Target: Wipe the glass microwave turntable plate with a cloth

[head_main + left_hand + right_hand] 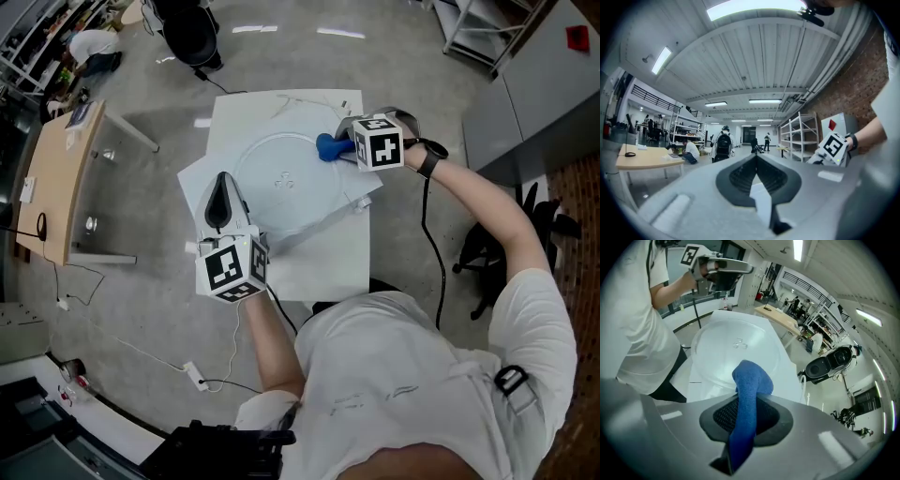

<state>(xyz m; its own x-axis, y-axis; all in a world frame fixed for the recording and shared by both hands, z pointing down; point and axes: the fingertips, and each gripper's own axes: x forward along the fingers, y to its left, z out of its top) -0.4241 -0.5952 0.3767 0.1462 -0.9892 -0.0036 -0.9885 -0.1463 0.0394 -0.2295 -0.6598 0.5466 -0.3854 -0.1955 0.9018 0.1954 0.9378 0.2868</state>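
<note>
Seen from above, a person in a white T-shirt (403,375) stands at a small white square bench (323,267) on a grey concrete floor (141,309), holding a gripper in each hand. A round clear glass microwave turntable plate (281,183) lies flat on the middle of the bench. The right arm reaches forward and out to the right, elbow slightly bent, with a black band (429,161) on the wrist. The right gripper (343,148) points left towards the plate's far right rim. Its jaws are clamped on a rolled blue terry cloth (328,147), and the cloth's rounded end bulges past the jaw tips over the plate's rim. It appears to touch the glass there. In the right gripper view the cloth runs straight up the middle between the jaws, with the plate spread out beyond it. The left forearm comes up close to the body and ends at the left gripper (223,184), which points away from the person at the plate's near left edge. In the right gripper view this gripper is held a little above the bench. In the left gripper view its black jaws meet at the tips, with only a pale sliver in the slit behind them, too unclear to identify. Each gripper carries a white cube with black square markers.
</note>
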